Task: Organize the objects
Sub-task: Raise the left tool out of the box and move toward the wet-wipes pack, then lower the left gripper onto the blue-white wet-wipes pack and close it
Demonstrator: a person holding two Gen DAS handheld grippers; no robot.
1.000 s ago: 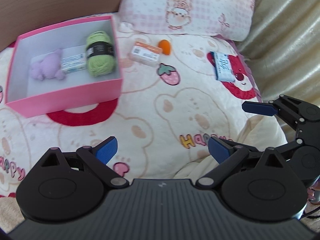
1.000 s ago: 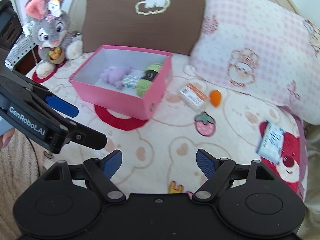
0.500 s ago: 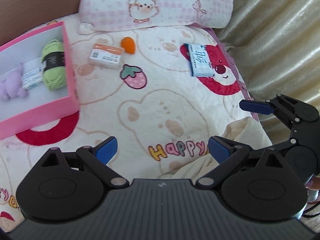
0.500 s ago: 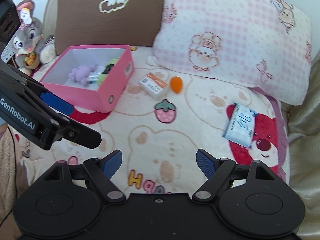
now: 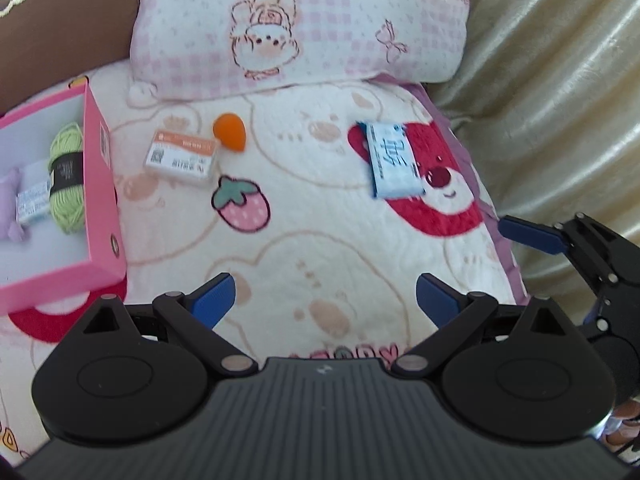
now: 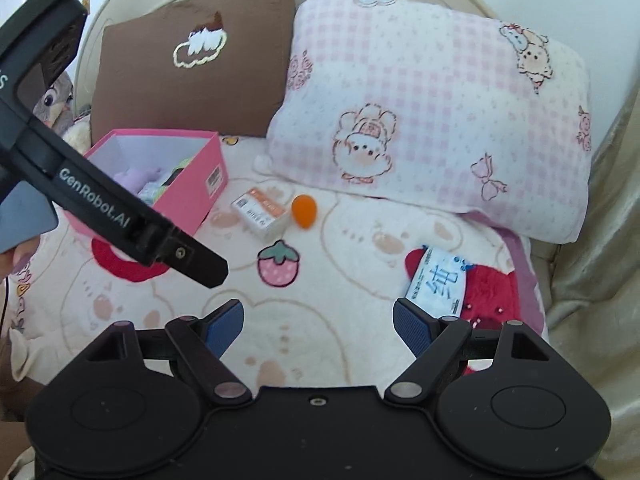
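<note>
Both grippers point forward and down, side by side. The left gripper [image 5: 325, 300] has its jaws spread wide — nothing between them. The right gripper [image 6: 318, 322] is likewise spread and empty (its blue pads [image 5: 528, 234] show in the left view too).

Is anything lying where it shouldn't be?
Yes. A small white box, an orange egg-shaped thing and a blue-white packet lie loose on the blanket, outside the pink box. Nothing looks spilled or broken.

The open pink cardboard box [image 5: 100, 184] is cut off by the left wrist picture's left edge; the grey plush rabbit [image 6: 54, 100] is mostly hidden behind the black left gripper [image 6: 208, 268].
</note>
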